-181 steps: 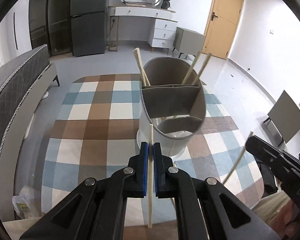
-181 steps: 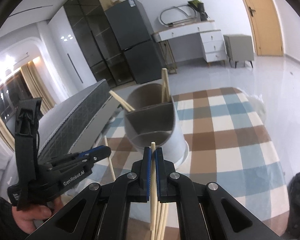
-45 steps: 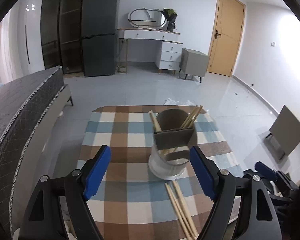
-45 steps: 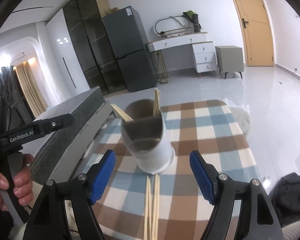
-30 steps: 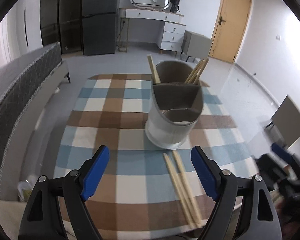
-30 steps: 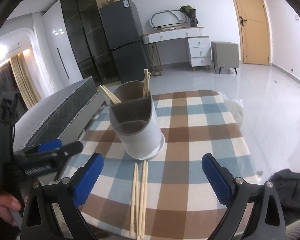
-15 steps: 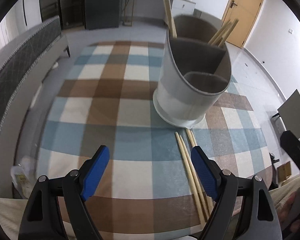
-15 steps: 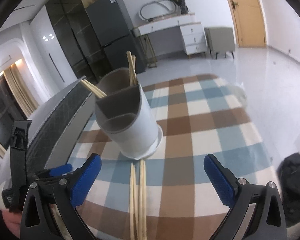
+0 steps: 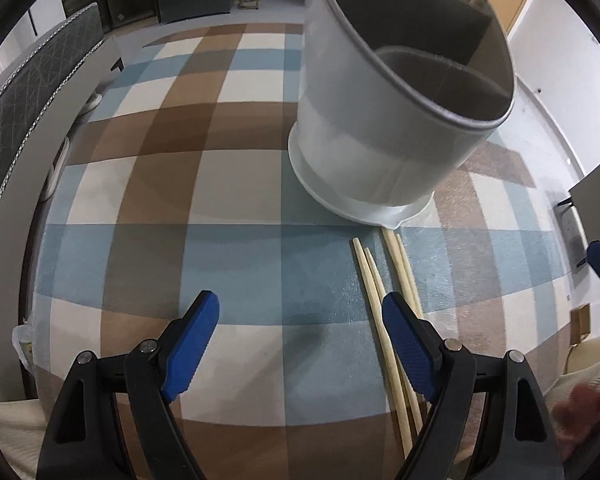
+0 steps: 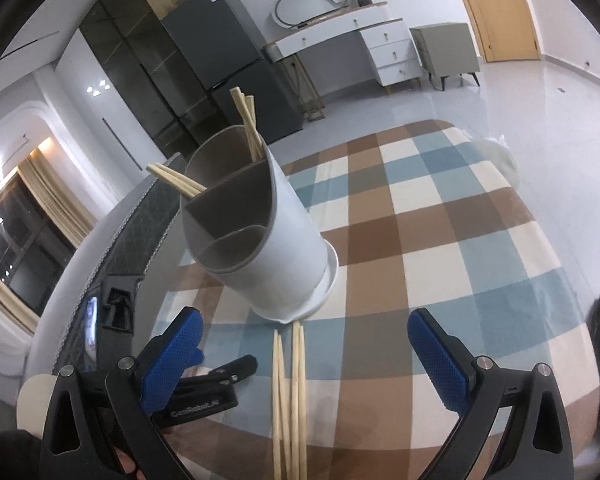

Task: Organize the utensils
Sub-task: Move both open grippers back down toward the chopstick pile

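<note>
A white utensil holder (image 9: 384,128) (image 10: 272,256) with grey inner compartments stands on the checked tablecloth. Several wooden chopsticks stick up from its far compartments (image 10: 246,124). More wooden chopsticks (image 9: 384,320) (image 10: 288,392) lie side by side on the cloth in front of the holder. My left gripper (image 9: 300,344) hangs open low over the cloth, its right finger beside the lying chopsticks, nothing between its pads. My right gripper (image 10: 300,364) is open too, and the lying chopsticks run up between its wide-apart fingers without touching them. The left gripper's black body (image 10: 204,392) shows at lower left in the right wrist view.
The checked tablecloth (image 9: 172,184) covers a rounded table whose near edge lies just under both grippers. A grey quilted bed (image 9: 16,112) runs along the left. A fridge (image 10: 236,76), a white dresser (image 10: 356,44) and a door (image 10: 496,4) stand far off.
Both grippers have sunk toward the table and tilted downward. The holder and the lying chopsticks now loom larger and closer. Both stayed open throughout the last second.
</note>
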Demonstrator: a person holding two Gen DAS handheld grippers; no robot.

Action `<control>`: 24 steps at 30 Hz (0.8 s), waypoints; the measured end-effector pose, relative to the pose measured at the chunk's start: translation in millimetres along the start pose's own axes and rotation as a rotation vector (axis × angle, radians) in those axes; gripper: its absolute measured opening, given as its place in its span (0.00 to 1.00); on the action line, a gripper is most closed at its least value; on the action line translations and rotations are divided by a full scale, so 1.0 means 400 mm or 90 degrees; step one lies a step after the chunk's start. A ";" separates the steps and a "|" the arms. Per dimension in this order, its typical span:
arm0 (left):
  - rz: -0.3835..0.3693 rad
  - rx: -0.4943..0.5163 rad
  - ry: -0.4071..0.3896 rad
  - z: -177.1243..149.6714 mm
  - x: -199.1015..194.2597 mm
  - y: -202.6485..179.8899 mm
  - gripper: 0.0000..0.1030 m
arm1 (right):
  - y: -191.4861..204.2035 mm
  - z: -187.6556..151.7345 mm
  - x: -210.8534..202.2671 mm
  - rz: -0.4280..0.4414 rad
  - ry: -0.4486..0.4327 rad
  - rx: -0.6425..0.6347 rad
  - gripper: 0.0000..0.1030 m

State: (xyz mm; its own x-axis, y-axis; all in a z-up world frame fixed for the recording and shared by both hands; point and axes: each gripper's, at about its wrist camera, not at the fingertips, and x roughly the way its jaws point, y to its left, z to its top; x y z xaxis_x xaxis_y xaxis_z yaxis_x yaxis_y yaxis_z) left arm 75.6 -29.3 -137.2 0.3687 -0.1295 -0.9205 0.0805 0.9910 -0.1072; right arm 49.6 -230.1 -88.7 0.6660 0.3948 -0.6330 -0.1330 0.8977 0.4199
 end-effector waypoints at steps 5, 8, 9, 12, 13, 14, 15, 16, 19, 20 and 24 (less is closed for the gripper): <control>0.005 0.010 0.020 -0.006 0.019 -0.019 0.78 | -0.005 0.001 0.005 -0.031 0.003 -0.011 1.00; 0.020 0.011 0.032 -0.014 0.031 -0.023 0.78 | -0.016 0.004 0.005 -0.034 0.001 0.001 1.00; 0.020 0.015 0.030 -0.017 0.030 -0.026 0.78 | -0.020 0.005 0.003 -0.039 -0.001 0.005 1.00; 0.022 0.020 0.033 -0.025 0.027 -0.032 0.78 | -0.021 0.007 0.001 -0.052 -0.006 0.003 1.00; 0.022 0.019 0.034 -0.027 0.026 -0.033 0.78 | -0.020 0.007 -0.001 -0.061 -0.010 -0.002 1.00; 0.022 0.018 0.035 -0.029 0.025 -0.033 0.78 | -0.019 0.008 -0.002 -0.066 -0.013 -0.007 1.00; 0.023 0.020 0.036 -0.026 0.025 -0.035 0.78 | -0.016 0.008 -0.004 -0.074 -0.016 -0.015 1.00; 0.024 0.020 0.036 -0.026 0.025 -0.035 0.78 | -0.016 0.009 -0.005 -0.083 -0.019 -0.020 1.00; 0.025 0.022 0.040 -0.014 0.033 -0.032 0.78 | -0.016 0.012 -0.011 -0.088 -0.027 -0.021 1.00; 0.025 0.023 0.042 -0.009 0.035 -0.030 0.78 | -0.017 0.013 -0.011 -0.090 -0.028 -0.020 1.00; 0.026 0.023 0.048 -0.001 0.036 -0.024 0.78 | -0.018 0.015 -0.010 -0.090 -0.023 -0.015 1.00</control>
State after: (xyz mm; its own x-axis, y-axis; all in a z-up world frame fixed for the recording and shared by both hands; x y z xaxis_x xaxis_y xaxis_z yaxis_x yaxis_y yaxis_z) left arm 79.8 -40.8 -149.7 0.3013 -0.0854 -0.9497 0.1007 0.9933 -0.0574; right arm 52.3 -239.5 -85.2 0.7053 0.2568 -0.6608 -0.0531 0.9486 0.3120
